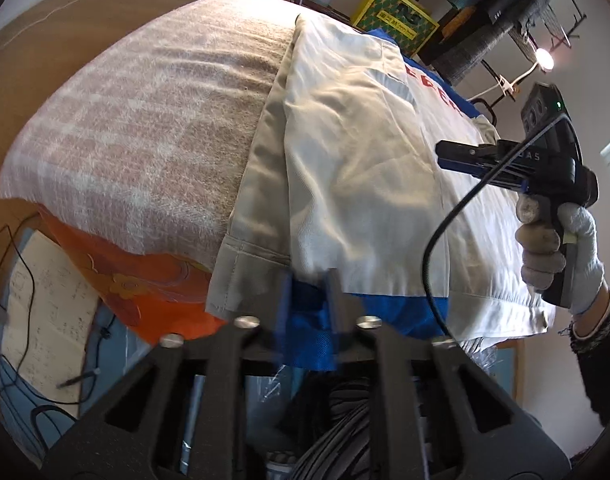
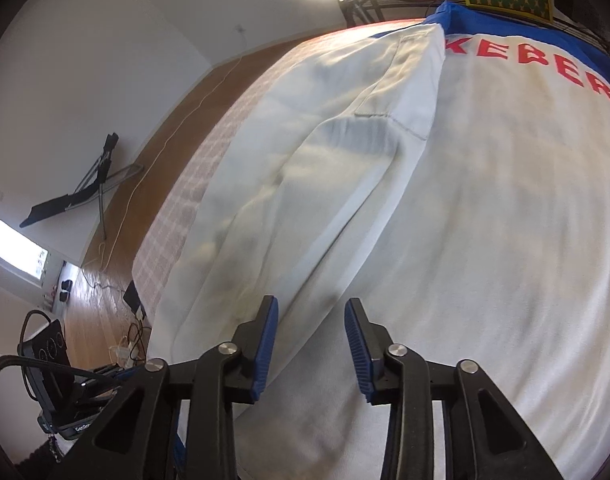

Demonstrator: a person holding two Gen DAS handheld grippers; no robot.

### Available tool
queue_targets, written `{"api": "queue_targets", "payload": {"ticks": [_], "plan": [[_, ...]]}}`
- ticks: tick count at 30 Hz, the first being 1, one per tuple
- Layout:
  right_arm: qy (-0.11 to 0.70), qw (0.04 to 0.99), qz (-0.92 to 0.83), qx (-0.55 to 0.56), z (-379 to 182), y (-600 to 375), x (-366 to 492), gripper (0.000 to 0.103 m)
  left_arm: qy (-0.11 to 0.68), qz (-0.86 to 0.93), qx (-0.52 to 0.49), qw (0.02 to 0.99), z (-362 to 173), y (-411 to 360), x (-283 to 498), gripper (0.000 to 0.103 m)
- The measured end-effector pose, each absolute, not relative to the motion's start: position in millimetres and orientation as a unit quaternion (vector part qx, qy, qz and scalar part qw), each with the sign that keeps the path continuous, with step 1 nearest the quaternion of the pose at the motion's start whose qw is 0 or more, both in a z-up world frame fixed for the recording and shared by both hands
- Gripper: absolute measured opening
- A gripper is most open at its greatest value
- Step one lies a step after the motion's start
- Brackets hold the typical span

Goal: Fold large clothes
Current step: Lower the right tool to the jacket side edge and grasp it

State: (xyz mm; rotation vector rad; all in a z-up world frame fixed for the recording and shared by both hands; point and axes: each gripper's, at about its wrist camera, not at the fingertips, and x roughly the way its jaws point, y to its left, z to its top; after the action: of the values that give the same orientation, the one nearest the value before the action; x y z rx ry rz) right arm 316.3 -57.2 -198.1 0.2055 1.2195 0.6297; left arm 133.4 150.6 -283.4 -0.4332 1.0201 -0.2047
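Note:
A large white garment (image 1: 365, 168) with blue trim and red letters lies spread on the bed, a sleeve folded over its body. My left gripper (image 1: 308, 300) sits at the near hem, its jaws standing either side of the blue hem (image 1: 309, 340), blurred. My right gripper (image 1: 445, 156) hovers over the garment's right side, held by a gloved hand. In the right wrist view the right gripper (image 2: 311, 320) is open and empty just above the white cloth (image 2: 485, 220), beside the folded sleeve (image 2: 305, 152).
A checked beige blanket (image 1: 145, 140) covers the bed, with an orange floral sheet (image 1: 145, 280) below it. Papers and cables (image 1: 45, 320) lie on the floor at the left. A rack with a yellow box (image 1: 393, 12) stands behind the bed.

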Motion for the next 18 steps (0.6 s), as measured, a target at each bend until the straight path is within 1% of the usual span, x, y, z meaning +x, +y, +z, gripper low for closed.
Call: {"api": "queue_targets", "payload": {"ticks": [1,2,3,4,7,8,13,15,16,17,18], "plan": [[0.563,0.768,0.292,0.09,-199,-54,315,0.027,0.48,-0.098,-0.205,0.848,-282,151,133,0.007],[0.565,0.766,0.296,0.082,-200,-49,314,0.022,0.474,-0.097,-0.202,0.852,-279,151,131,0.006],[0.565,0.766,0.298,0.076,-200,-45,313,0.02,0.469,-0.092,-0.198,0.856,-275,152,130,0.006],[0.564,0.767,0.299,0.067,-200,-40,312,0.015,0.463,-0.085,-0.191,0.861,-271,152,128,0.006],[0.568,0.768,0.293,0.039,-205,-29,309,0.009,0.46,-0.07,-0.171,0.869,-271,153,124,0.006],[0.571,0.767,0.292,0.025,-207,-25,308,0.007,0.466,-0.069,-0.169,0.866,-275,153,124,0.006],[0.567,0.77,0.291,-0.002,-200,-23,304,0.007,0.468,-0.061,-0.171,0.865,-283,152,122,0.006],[0.561,0.775,0.291,-0.003,-191,-26,302,0.013,0.468,-0.057,-0.18,0.863,-282,155,122,0.006],[0.556,0.779,0.291,-0.002,-185,-30,302,0.019,0.463,-0.055,-0.187,0.865,-279,158,120,0.008],[0.548,0.783,0.294,0.003,-177,-35,301,0.031,0.458,-0.055,-0.192,0.866,-278,159,121,0.012],[0.539,0.788,0.297,0.009,-169,-39,301,0.035,0.454,-0.051,-0.198,0.867,-276,163,118,0.015]]}}
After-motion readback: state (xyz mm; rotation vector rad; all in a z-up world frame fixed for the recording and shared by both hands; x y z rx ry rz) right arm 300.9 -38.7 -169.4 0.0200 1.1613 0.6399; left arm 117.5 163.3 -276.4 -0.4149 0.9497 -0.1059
